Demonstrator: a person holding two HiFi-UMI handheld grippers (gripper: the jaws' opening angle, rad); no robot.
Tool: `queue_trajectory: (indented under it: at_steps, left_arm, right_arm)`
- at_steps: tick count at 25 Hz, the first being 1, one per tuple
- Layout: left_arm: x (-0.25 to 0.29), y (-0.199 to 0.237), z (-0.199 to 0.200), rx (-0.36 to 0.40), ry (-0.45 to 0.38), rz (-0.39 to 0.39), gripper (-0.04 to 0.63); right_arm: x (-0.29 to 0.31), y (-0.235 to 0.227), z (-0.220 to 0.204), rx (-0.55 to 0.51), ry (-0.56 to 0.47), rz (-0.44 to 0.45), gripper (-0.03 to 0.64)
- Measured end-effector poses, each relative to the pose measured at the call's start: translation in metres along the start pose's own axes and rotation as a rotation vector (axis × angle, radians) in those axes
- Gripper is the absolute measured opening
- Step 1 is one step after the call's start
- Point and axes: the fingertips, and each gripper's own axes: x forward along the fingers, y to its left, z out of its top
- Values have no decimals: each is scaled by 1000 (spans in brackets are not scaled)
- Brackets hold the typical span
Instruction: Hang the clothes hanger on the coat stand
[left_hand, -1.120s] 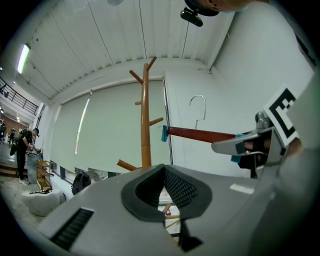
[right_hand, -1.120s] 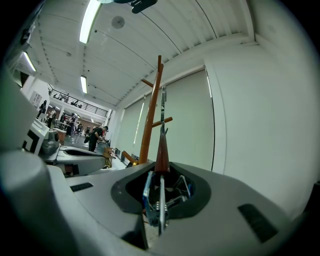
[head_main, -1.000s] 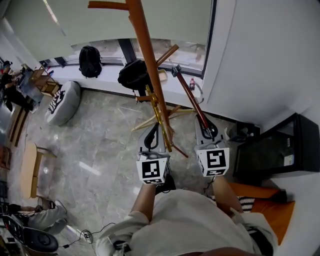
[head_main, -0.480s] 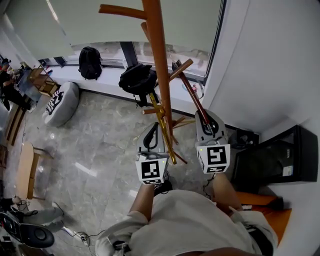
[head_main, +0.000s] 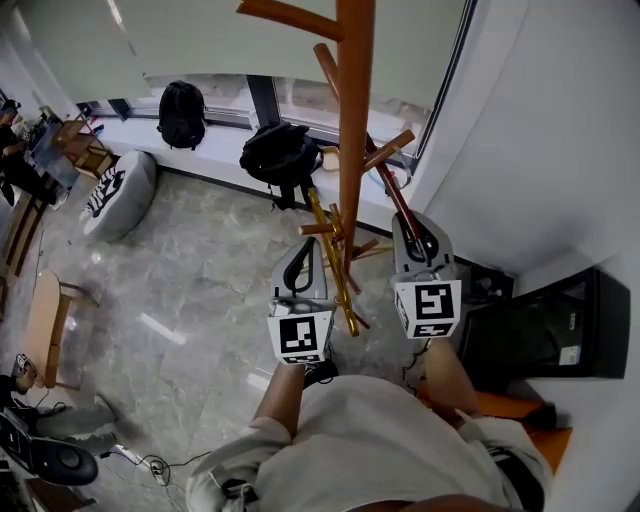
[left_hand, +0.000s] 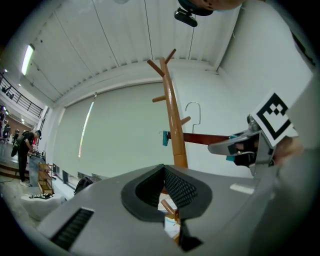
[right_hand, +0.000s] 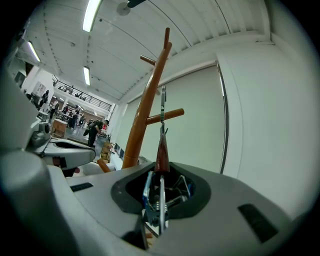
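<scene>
The wooden coat stand rises between my two grippers, with pegs branching off its pole. My right gripper is shut on one end of a dark red-brown wooden clothes hanger, which slants up past the pole. In the right gripper view the hanger stands edge-on out of the gripper, just right of the stand. The left gripper view shows the hanger level behind the stand, its metal hook up and free of any peg. My left gripper is shut and empty, left of the pole.
Two black backpacks sit on the window ledge behind the stand. A white wall and a dark cabinet close in the right side. A grey beanbag and a wooden bench lie on the marble floor at left.
Both grippers have moved in toward the coat stand and slightly up, carrying the hanger along. The pole now stands closer and between them.
</scene>
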Motion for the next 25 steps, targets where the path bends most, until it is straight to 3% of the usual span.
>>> queue_trajectory:
  at_steps: [7, 25]
  left_arm:
    - [5, 19, -6, -14, 12, 12, 8]
    - [-1, 17, -24, -28, 42, -1, 8]
  right_arm:
    - [26, 16, -4, -10, 29, 26, 51]
    - [34, 30, -39, 4, 116, 34, 51]
